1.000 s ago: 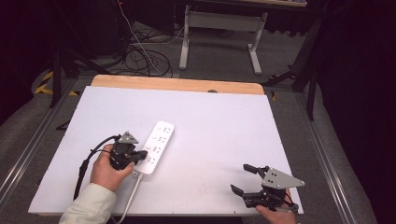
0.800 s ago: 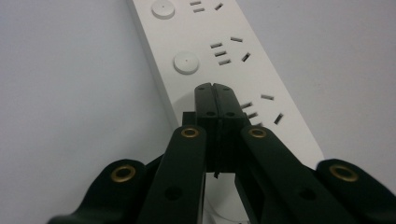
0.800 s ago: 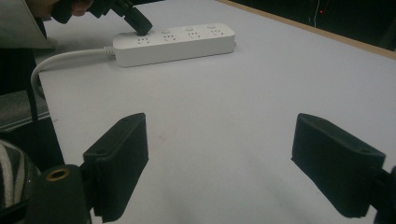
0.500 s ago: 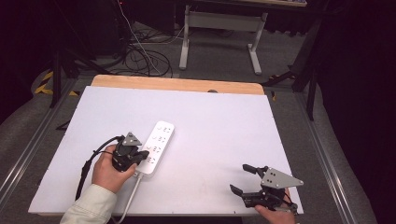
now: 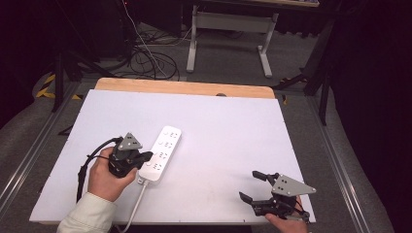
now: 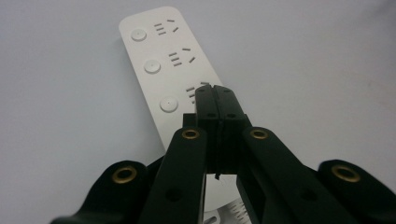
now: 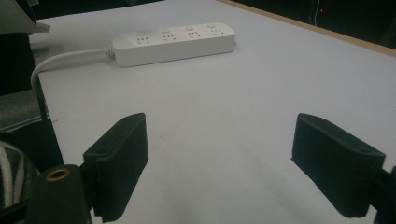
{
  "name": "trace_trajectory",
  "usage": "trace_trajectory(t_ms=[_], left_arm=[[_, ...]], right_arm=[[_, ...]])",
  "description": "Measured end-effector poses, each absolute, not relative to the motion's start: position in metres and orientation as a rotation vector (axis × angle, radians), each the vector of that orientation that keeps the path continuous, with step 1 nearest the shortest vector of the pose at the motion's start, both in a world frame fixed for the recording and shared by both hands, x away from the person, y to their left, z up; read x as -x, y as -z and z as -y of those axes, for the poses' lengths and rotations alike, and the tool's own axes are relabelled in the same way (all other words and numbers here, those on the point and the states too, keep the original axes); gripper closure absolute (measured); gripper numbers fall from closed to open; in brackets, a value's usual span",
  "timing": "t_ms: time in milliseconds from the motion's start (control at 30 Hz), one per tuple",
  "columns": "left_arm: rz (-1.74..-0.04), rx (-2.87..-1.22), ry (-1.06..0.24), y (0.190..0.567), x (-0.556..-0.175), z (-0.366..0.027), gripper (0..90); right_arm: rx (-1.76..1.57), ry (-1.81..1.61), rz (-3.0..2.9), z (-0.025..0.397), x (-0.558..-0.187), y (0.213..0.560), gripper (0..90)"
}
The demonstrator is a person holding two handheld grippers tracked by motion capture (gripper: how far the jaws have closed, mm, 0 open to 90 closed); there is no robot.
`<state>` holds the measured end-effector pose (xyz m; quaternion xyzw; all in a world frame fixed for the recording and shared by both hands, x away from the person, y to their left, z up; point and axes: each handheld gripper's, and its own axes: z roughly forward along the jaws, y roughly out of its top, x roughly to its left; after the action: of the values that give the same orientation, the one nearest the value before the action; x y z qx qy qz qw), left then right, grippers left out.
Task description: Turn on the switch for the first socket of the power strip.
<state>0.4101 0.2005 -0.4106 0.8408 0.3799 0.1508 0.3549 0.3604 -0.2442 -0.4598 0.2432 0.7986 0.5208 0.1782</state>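
Your left gripper (image 6: 215, 100) shows matt black plastic jaws with brass rivets; ahead, the power strip (image 6: 173, 77) is smooth white plastic on a matt tabletop (image 5: 233, 126).

A power strip (image 5: 162, 154) lay on the desk (image 5: 233, 126), nearer its left edge. The left gripper (image 5: 145, 156) was over its near end. The right gripper (image 5: 252, 186) sat by the near right corner.

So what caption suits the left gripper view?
Closed claw poised over a white power strip on the table.
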Motion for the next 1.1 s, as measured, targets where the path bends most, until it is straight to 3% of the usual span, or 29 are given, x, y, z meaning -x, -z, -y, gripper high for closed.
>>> trace_trajectory(t_ms=[300,367,400,600,633,667,1100], left_arm=[[-0.952,-2.148,-0.385,0.400,-0.404,-0.201,90.0],[-0.940,-2.135,-0.400,0.400,-0.403,-0.199,76.1],[-0.917,-2.121,-0.432,0.399,-0.403,-0.199,76.1],[-0.907,-2.034,-0.482,0.396,-0.399,-0.205,43.1],[-0.897,-2.026,-0.512,0.395,-0.398,-0.207,43.1],[-0.881,-1.998,-0.506,0.392,-0.395,-0.210,36.3],[-0.731,-1.927,-0.480,0.382,-0.371,-0.237,15.7]], right_arm=[[-0.689,-1.470,-2.261,0.244,-0.360,0.460,19.1],[-0.687,-1.466,-2.262,0.244,-0.360,0.460,19.1],[-0.687,-1.466,-2.262,0.244,-0.360,0.460,19.1],[-0.687,-1.463,-2.263,0.245,-0.360,0.460,19.1],[-0.686,-1.463,-2.263,0.245,-0.360,0.460,19.1],[-0.686,-1.464,-2.263,0.245,-0.360,0.460,19.1],[-0.687,-1.466,-2.260,0.245,-0.359,0.460,19.1]])
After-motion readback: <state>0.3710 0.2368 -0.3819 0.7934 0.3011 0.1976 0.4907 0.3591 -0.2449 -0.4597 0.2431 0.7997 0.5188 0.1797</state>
